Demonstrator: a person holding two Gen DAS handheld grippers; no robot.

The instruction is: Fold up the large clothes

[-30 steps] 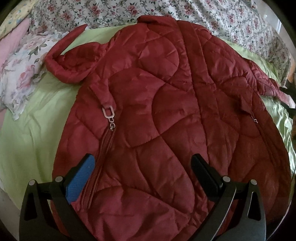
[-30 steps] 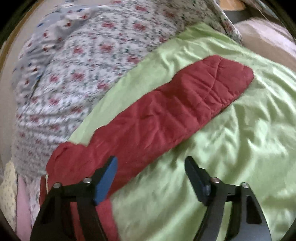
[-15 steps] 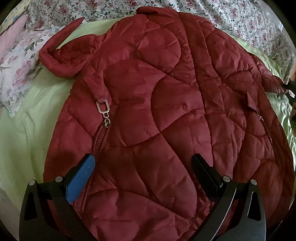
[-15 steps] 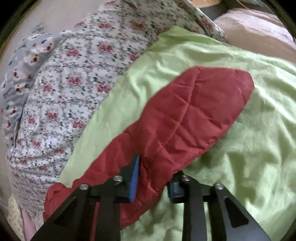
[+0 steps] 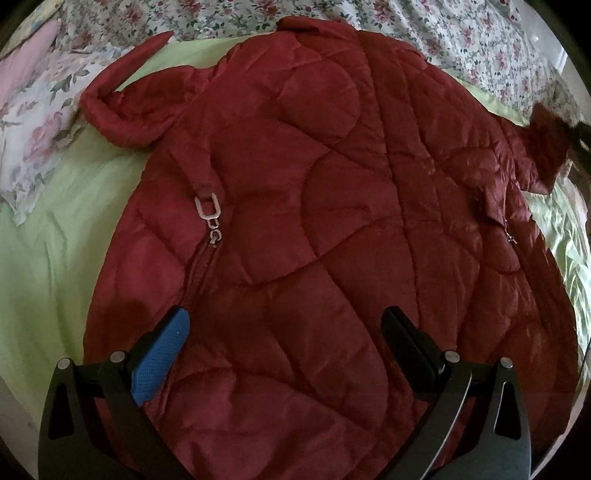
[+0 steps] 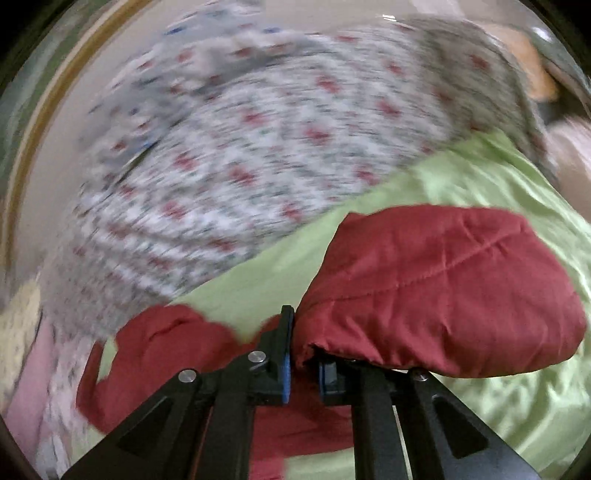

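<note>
My red jacket [image 5: 314, 221] lies flat on the green sheet [image 5: 48, 258], collar away from me. Left gripper [image 5: 284, 332] hovers wide open; right gripper [image 6: 304, 354] pinches its sleeve [image 6: 443, 288]. Floral bedding [image 5: 461, 33] lies beyond.

Jacket [image 5: 314, 229] on sheet [image 5: 48, 266] (pillow [image 5: 33, 136] to its left).

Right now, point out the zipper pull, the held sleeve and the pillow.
zipper pull [image 5: 208, 213]: left wrist view, on the metal loop.
sleeve [image 6: 443, 295]: right wrist view, mid-fabric of the lifted end.
pillow [image 5: 33, 122]: left wrist view, on its flowered cover.
</note>
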